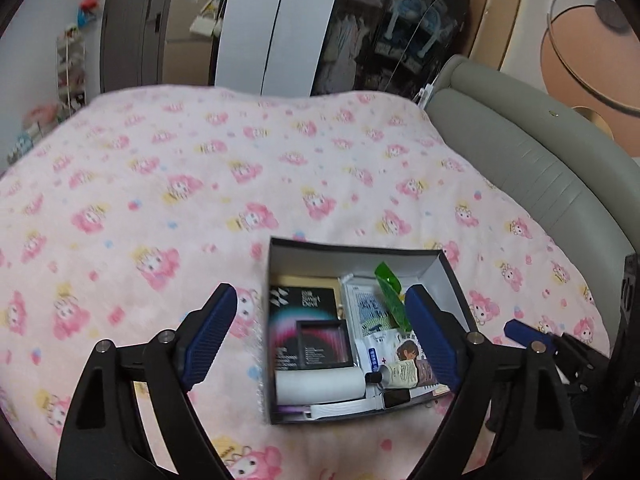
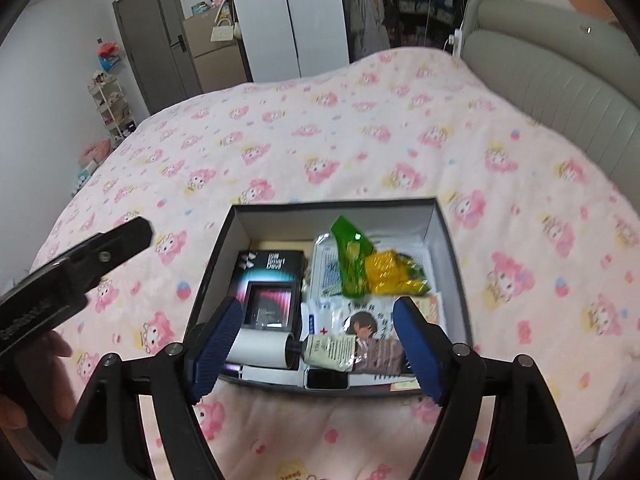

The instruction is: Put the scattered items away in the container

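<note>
A black open box [image 2: 448, 236] [image 1: 444, 272] sits on the pink patterned blanket [image 2: 360, 136] [image 1: 160, 184]. In it lie a black Smart Devil package [image 2: 276, 264] [image 1: 304, 300], a white roll [image 2: 262, 346] [image 1: 320, 386], a small tube [image 2: 328, 352] [image 1: 400, 372], a green packet [image 2: 352, 256] [image 1: 390, 292], a yellow packet [image 2: 394, 272] and several flat sachets. My right gripper [image 2: 320, 344] is open and empty above the box's near edge. My left gripper [image 1: 320, 340] is open and empty over the box's left side. The left gripper's body also shows at the left of the right wrist view [image 2: 76, 268].
A grey padded headboard [image 2: 560, 80] [image 1: 532, 160] runs along the right of the bed. Beyond the bed stand a white wardrobe [image 2: 288, 20], a dark door [image 2: 156, 36] and a small shelf rack [image 2: 110, 104]. The right gripper's tip shows at the right of the left wrist view [image 1: 528, 332].
</note>
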The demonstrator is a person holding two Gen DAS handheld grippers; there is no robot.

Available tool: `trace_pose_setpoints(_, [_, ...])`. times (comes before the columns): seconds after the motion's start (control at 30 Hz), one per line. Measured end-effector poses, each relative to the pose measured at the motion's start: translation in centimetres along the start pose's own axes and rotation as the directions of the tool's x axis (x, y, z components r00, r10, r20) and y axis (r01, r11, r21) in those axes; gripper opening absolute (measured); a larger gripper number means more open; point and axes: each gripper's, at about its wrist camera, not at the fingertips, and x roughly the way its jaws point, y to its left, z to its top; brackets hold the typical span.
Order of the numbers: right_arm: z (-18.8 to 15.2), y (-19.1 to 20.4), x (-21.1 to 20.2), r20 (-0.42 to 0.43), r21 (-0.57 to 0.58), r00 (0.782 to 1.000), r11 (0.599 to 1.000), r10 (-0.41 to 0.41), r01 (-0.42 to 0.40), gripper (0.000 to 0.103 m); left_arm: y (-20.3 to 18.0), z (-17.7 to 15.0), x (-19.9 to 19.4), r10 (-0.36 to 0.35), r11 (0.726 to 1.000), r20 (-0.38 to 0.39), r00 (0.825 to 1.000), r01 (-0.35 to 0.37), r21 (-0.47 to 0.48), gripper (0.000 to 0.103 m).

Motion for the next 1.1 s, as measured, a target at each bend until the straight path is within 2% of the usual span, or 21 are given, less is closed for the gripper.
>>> trace_pose_setpoints(0.1, [0.2,0.4,-1.5,0.027,-0.001,0.999,1.0,-0.017,0.017,0.076,0.1,0.2,-2.1,0.019,1.0,0.035,0.999,-0.019,0.005,0.101])
trace_pose_setpoints(0.23, [-0.3,0.6,-3.7,0.065,0.017,0.997,0.999,-0.03,0.029,0.077,0.3,-0.5,-4.7,0.028,1.0,0.05,0.998,-0.028,-0.001,0.102])
trace_pose_setpoints(0.33, [-1.3,0.6,-5.5,0.095,0.03,0.994,0.998,-0.05,0.048,0.081,0.0,-1.7,-6.5,0.058,0.998,0.057,0.997,-0.059,0.014,0.102])
trace_pose_setpoints(0.57, [-3.6,0.7,-7.7,0.11,0.024,0.991,0.997,-0.08,0.078,0.081,-0.3,-4.5,-9.2,0.072,0.997,0.033,0.997,-0.073,0.038,0.102])
trace_pose_setpoints(0.87, [-7.4,1.4,-9.2,0.095,0.031,0.994,0.998,-0.062,0.06,0.082,-0.8,-7.4,-10.7,0.101,0.993,0.003,0.995,-0.101,0.068,0.102])
trace_pose_setpoints(1.1, [-7.4,1.1,-9.0,0.089,0.041,0.994,0.997,-0.068,0.065,0.082,-1.4,-8.0,-10.5,0.094,0.992,-0.006,0.996,-0.093,0.082,0.102])
